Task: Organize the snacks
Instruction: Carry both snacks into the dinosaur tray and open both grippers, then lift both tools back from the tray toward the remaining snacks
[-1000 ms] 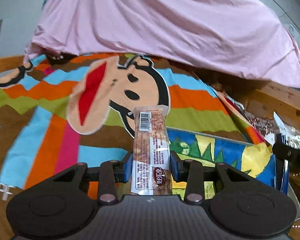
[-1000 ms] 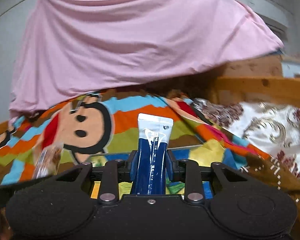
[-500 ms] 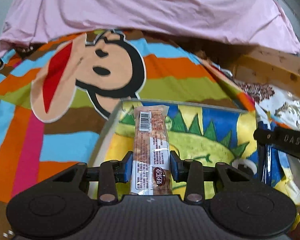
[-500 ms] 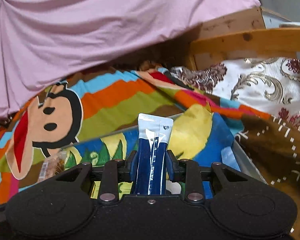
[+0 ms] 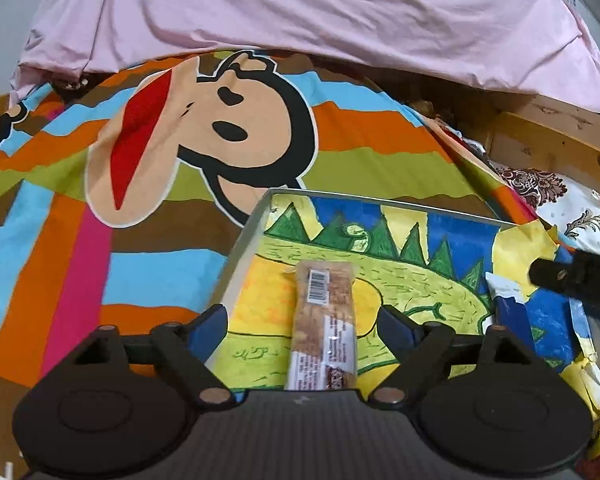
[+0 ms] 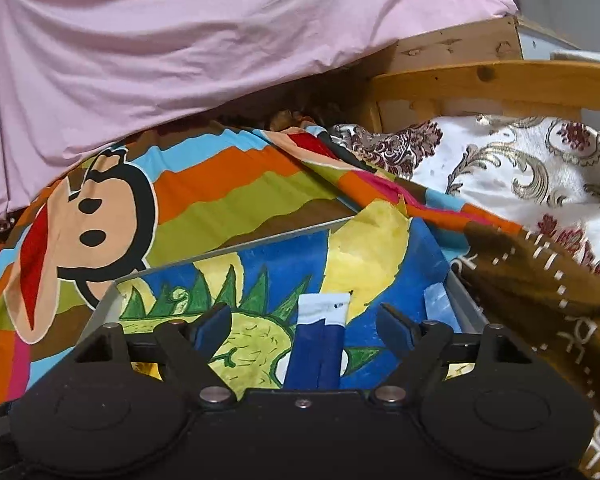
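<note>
A shallow grey tray [image 5: 236, 256] lined with a painted dinosaur picture lies on the bed. My left gripper [image 5: 302, 322] is open over its left part; a brown nut bar [image 5: 324, 324] in clear wrap lies between the spread fingers on the lining. My right gripper [image 6: 306, 322] is open over the tray [image 6: 104, 304]; a blue and white sachet [image 6: 320, 344] lies between its fingers. The sachet [image 5: 508, 304] and the right gripper's finger [image 5: 572, 280] show at the right of the left wrist view.
A striped bedspread with a cartoon monkey [image 5: 204, 136] covers the bed. A pink sheet [image 5: 300, 12] hangs behind. A wooden bed frame [image 6: 480, 80], a white patterned cloth [image 6: 520, 168] and a brown cloth [image 6: 548, 292] lie to the right.
Both grippers have opened and let go of their snacks. The nut bar and the sachet now rest in the tray. Both grippers have moved closer over the tray.
</note>
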The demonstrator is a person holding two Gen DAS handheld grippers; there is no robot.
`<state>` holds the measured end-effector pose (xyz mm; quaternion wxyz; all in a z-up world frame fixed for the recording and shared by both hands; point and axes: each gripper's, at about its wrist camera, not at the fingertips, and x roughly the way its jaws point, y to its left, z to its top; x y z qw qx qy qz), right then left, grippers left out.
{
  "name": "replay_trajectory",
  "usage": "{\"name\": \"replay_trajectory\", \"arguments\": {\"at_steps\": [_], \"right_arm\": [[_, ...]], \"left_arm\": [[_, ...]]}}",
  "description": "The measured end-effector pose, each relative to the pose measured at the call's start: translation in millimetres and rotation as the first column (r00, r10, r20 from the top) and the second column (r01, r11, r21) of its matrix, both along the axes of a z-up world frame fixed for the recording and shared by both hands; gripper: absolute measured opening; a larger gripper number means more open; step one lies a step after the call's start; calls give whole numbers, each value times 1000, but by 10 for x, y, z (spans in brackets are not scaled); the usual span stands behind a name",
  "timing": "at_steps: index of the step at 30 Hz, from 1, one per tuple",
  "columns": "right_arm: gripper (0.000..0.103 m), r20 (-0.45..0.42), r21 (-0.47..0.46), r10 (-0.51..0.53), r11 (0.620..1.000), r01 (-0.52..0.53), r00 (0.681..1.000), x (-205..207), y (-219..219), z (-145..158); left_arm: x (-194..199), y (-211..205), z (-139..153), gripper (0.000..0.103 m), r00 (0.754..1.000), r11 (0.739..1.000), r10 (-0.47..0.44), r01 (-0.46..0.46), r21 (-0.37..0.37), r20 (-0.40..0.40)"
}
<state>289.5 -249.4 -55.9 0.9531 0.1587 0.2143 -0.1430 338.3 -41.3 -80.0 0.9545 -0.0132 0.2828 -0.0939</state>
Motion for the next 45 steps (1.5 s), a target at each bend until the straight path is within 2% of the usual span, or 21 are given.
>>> {"name": "replay_trajectory", "arguments": {"at_steps": [4, 8, 17, 22, 28, 35, 39, 45], "right_arm": [[94, 50, -17, 25, 1000, -24, 998, -199, 15, 247], [101, 96, -65, 63, 996, -57, 993, -454, 74, 501], [102, 147, -187, 130, 977, -102, 980, -1209, 232, 843], [102, 158, -195, 140, 975, -108, 977, -1621, 237, 922], [102, 169, -230, 152, 967, -111, 974, -2098, 241, 986], [102, 153, -252, 174, 959, -132, 973, -2590, 215, 980], [102, 126, -258, 196, 953, -159, 972, -2831, 231, 939], [102, 93, -253, 231, 946, -202, 968, -3112, 269, 880]], "left_arm": [[-129, 103, 139, 92, 1000, 999, 26, -25, -28, 9], [-363, 202, 388, 100, 997, 998, 52, -51, -30, 57], [-1074, 439, 883, 102, 984, 996, 92, -89, -27, 150], [-1509, 609, 1005, 102, 977, 993, 116, -111, -38, 177], [-2028, 801, 1017, 102, 965, 984, 169, -153, -93, 201], [-2493, 840, 944, 102, 977, 980, 163, -144, -135, 140], [-2745, 789, 886, 102, 983, 985, 140, -126, -114, 119], [-3016, 697, 887, 102, 985, 991, 111, -101, -82, 128]]}}
